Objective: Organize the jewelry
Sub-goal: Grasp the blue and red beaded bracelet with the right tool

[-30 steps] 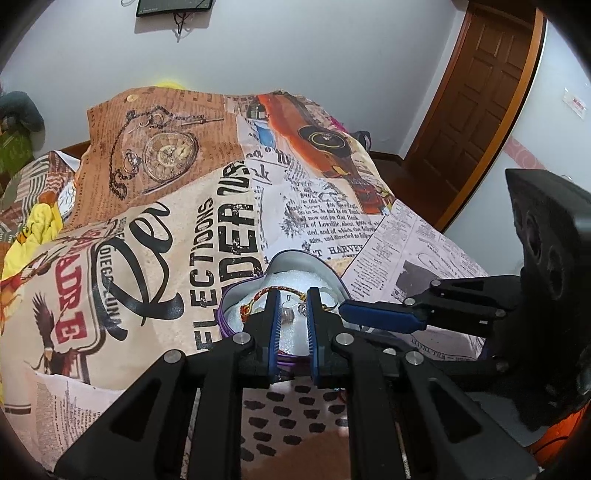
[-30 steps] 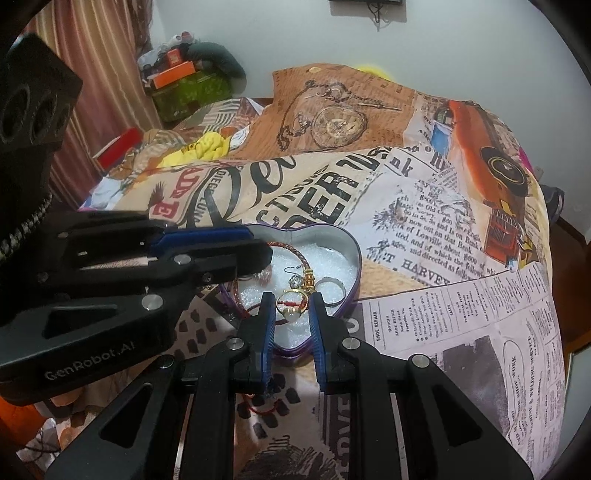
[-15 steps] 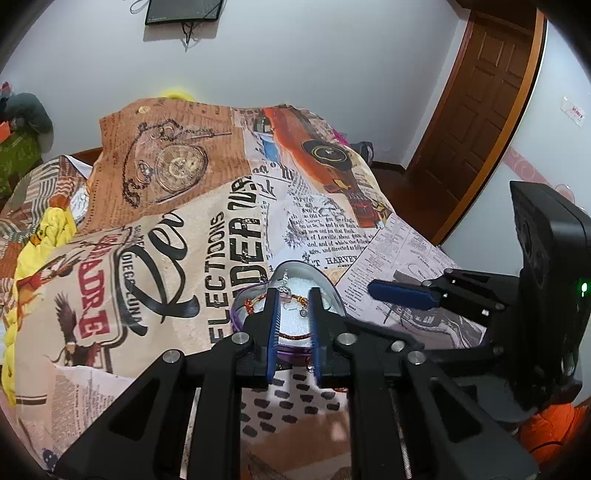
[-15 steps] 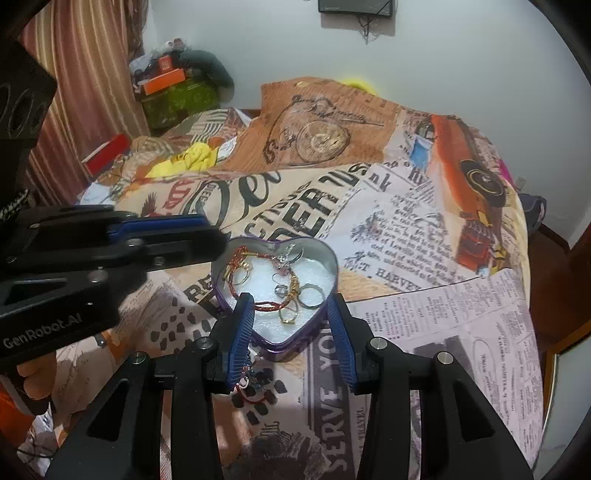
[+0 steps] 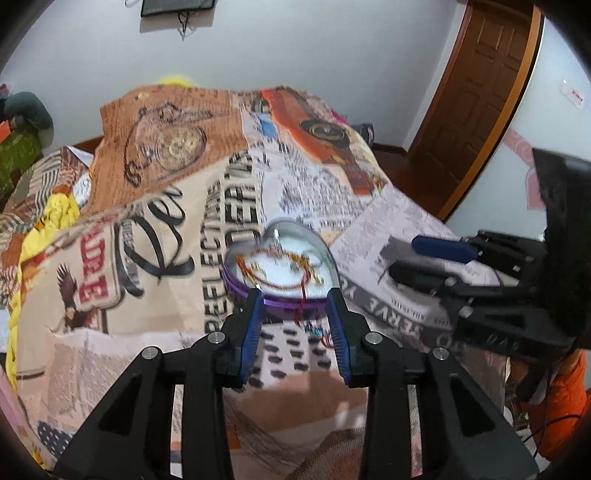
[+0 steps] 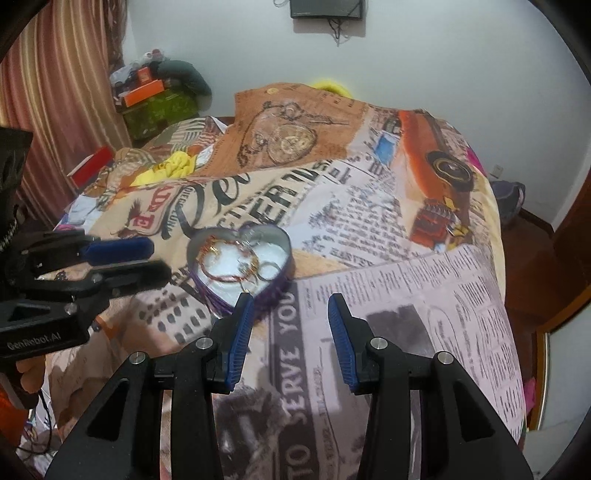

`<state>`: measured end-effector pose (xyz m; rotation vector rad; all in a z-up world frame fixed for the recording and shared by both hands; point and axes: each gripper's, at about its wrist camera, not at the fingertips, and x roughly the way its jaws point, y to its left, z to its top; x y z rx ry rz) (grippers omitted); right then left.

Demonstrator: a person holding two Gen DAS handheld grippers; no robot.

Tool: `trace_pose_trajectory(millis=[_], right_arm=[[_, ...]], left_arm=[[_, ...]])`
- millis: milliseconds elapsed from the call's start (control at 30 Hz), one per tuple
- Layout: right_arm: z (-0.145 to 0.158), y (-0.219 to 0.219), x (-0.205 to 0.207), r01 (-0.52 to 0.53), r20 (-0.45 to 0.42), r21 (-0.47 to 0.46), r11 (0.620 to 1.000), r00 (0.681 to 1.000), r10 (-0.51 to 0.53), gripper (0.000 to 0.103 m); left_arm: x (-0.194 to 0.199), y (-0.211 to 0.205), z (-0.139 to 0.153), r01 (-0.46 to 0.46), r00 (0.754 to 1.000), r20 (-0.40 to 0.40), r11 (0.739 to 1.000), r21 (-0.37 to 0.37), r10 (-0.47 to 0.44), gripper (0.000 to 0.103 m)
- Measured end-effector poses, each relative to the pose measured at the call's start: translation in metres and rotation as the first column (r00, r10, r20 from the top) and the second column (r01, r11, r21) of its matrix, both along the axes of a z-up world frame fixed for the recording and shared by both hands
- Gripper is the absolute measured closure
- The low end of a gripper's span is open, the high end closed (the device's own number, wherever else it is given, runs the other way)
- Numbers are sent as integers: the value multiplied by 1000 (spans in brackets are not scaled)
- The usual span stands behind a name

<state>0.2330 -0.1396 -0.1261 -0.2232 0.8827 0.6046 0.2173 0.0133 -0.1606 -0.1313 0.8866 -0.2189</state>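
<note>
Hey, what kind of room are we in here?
Most likely a bedroom: a bed under a newspaper-print bedspread, a wooden door, striped curtains and a small wall-mounted screen.

The left wrist view is blurred, so pieces in the heart-shaped tin [image 5: 280,258] cannot be told apart; the left gripper [image 5: 295,295] hides the tin's near rim; the wall screen [image 6: 327,8] is cut off.

Soft even room light, pale far wall [image 6: 443,92] bright without glare, faint shadows on the printed bedspread [image 5: 155,258], left view smeared by motion blur, right view sharper, fisheye bending and dark corners at every edge
</note>
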Motion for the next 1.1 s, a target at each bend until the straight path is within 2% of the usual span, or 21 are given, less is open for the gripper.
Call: trace_pose_trajectory(millis=[100,267,400,467,600,800,967,1100], right_arm=[[-6,-6,-1,11,-14,-8,1000,1000,-11,65],[-14,-13,-1,24,-37,-14,1000,999,-25,65],[-19,-15,-1,25,-53,-14,1000,998,-25,65],[-22,-15,0,25,-59,-17,1000,998,-25,65],[-27,-14,0,22,-73,-14,1000,997,-22,65],[-31,-13,1,18,-85,-8,1000,996,-19,65],[-32,-13,0,16,-90,-10,1000,996,-17,65],[-32,-12,-1,14,-92,-12,1000,996,-15,65]], left_arm=[[2,-4,-15,4,999,-49,1000,-7,-5,69],[8,-9,-37,8,991,-131,998,-64,-16,69],[6,-18,-40,26,991,-131,997,-70,-35,69],[5,-24,-40,28,992,-122,998,-51,-34,69],[1,-30,-39,44,993,-106,999,-31,-48,85],[1,-42,-41,85,992,-95,996,6,-84,90],[5,-42,-48,72,992,-101,997,23,-70,96],[3,-41,-47,71,993,-91,997,22,-69,96]])
